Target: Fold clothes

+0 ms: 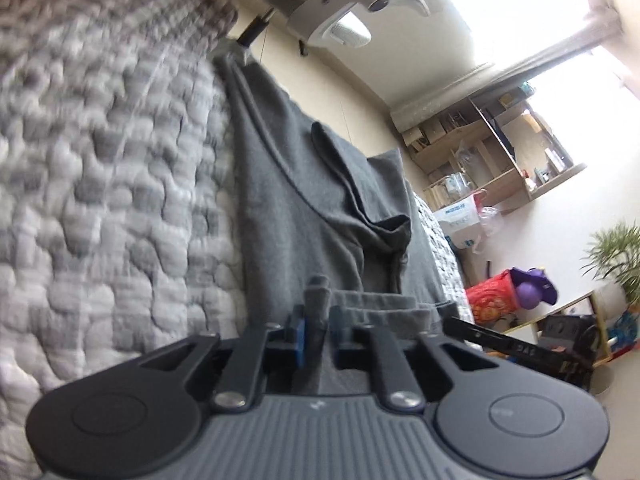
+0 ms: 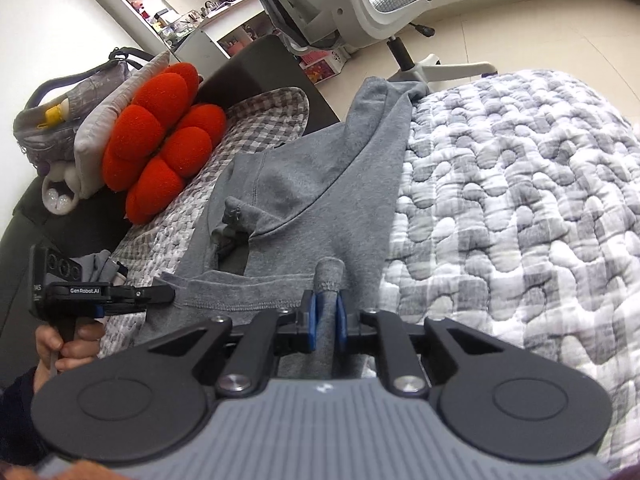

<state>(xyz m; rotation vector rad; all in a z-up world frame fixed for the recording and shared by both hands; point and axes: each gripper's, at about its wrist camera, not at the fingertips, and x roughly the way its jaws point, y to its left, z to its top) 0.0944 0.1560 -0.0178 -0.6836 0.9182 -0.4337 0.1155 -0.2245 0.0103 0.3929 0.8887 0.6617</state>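
A grey sweatshirt [image 2: 320, 184] lies spread along a quilted bed, one sleeve reaching the far bed edge. My right gripper [image 2: 326, 314] is shut on a bunched fold of the sweatshirt's hem at the near edge. My left gripper [image 1: 318, 330] is shut on another bunched bit of the same sweatshirt [image 1: 304, 200]; it also shows in the right wrist view [image 2: 160, 294] at the left, pinching the hem corner. The hem stretches between the two grippers.
The grey-white quilt [image 2: 520, 200] covers the bed. A red flower cushion [image 2: 160, 140] and a grey bag [image 2: 60, 108] sit at the left. A white office chair [image 2: 360, 12] stands beyond the bed. Shelves [image 1: 500, 152] and a plant [image 1: 616, 256] line the room.
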